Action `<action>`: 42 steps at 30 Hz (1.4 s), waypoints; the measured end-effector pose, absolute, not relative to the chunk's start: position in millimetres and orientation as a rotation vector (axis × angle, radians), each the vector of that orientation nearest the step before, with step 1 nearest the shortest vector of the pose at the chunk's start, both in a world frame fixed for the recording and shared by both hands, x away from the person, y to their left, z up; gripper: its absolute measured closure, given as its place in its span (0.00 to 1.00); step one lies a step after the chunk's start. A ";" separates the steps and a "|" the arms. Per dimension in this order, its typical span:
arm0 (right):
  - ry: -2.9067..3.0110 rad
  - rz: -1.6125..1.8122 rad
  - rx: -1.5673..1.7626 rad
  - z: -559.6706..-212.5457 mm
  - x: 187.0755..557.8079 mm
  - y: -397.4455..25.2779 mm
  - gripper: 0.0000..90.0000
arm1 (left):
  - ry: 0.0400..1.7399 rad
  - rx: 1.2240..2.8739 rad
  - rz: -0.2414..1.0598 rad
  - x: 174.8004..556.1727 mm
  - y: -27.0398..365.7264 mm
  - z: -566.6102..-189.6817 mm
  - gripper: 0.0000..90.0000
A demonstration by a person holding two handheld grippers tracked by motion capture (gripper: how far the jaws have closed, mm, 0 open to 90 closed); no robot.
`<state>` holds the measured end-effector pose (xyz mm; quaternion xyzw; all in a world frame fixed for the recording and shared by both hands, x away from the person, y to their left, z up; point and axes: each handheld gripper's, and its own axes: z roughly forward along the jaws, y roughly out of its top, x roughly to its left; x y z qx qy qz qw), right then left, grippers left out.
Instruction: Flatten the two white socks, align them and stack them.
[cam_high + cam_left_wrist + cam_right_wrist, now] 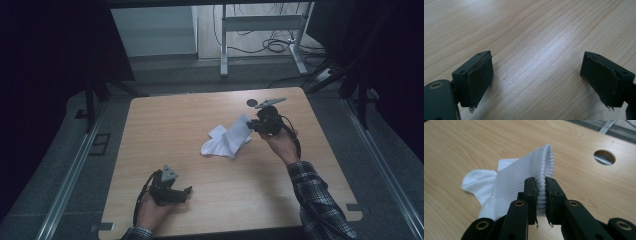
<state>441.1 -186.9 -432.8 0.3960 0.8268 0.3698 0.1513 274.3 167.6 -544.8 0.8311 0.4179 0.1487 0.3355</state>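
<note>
Sock (229,139): white, ribbed, lying on the far right part of the wooden table (150,130), its cuff end lifted toward the right gripper while the rest trails down and left onto the wood.
Sock cuff: seen from the right gripper view as a ribbed band (524,180) standing on edge between the jaws, with the softer foot part spread flat on the table beyond it.
Right gripper (254,126): jaws drawn narrow and clamped on the cuff, one on each face of the fabric; held above the tabletop by the person's right hand (282,145).
Left gripper (186,192): resting low at the near left of the table, well apart from the sock; jaws spread wide with only bare wood between them.
Table hole (604,157): round opening just beyond the right gripper, to the sock's right in that view.
</note>
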 end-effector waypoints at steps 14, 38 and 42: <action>2.260 1.066 1.173 -381.0 427.1 -232.9 0.88 | 1.090 2.167 0.388 274.3 167.5 -544.8 0.12; 2.174 0.917 1.528 -458.0 423.4 -348.6 0.87 | 1.095 2.163 0.389 274.7 166.8 -544.8 0.12; 2.198 0.886 1.588 -484.3 419.9 -359.3 0.86 | 1.099 2.163 0.390 274.9 166.5 -544.8 0.12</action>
